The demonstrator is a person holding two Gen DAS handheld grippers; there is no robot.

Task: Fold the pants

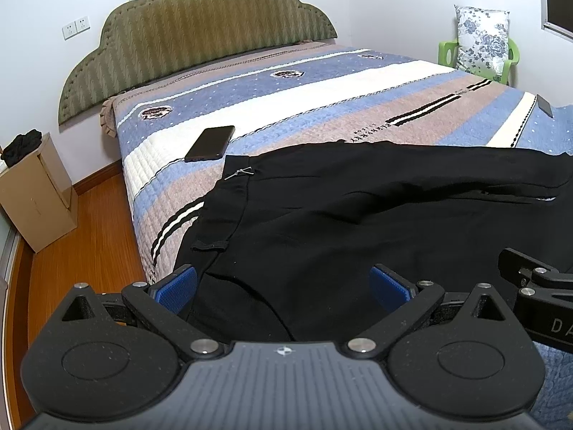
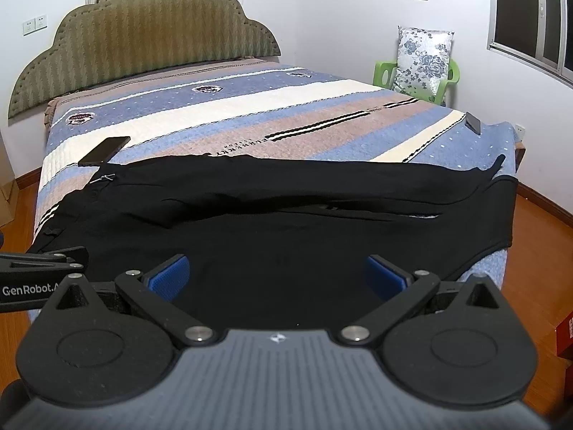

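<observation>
- bed (image 1: pixel 322 82) with striped blue/white/tan quilt fills the space ahead of both sets of fingers; green padded headboard (image 2: pixel 143 32) at its far end
- black pants (image 2: pixel 286 215) lie spread across the near end of the bed, right ahead of and under both fingertips, running crosswise; waistband with a belt loop and a small metal zipper pull toward the left, legs stretched out to the right past the bed edge
- legs overlap lengthwise, a seam line showing between the upper and lower layer
- left gripper (image 1: pixel 283 286) fingers spread wide, blue pads apart, nothing between them but pants cloth below; left pad near the waistband edge, contact with cloth cannot tell
- right gripper (image 2: pixel 277 276) fingers also spread wide, pads apart over the middle of the pants, holding nothing; contact cannot tell
- each gripper shows at the edge of the other's view, so they sit just beside each other
- cardboard box (image 1: pixel 39 193) on the wood floor, well left of the left fingers, dark cloth on top
- green plastic chair (image 2: pixel 415 79) with floral pillow (image 2: pixel 422 61) far ahead right, by the wall
- black phone (image 1: pixel 210 143) on the quilt ahead-left of the fingers, just beyond the waistband, not touching it as far as visible
- second small dark flat device (image 2: pixel 473 122) on the quilt far ahead right, beyond the pant legs
</observation>
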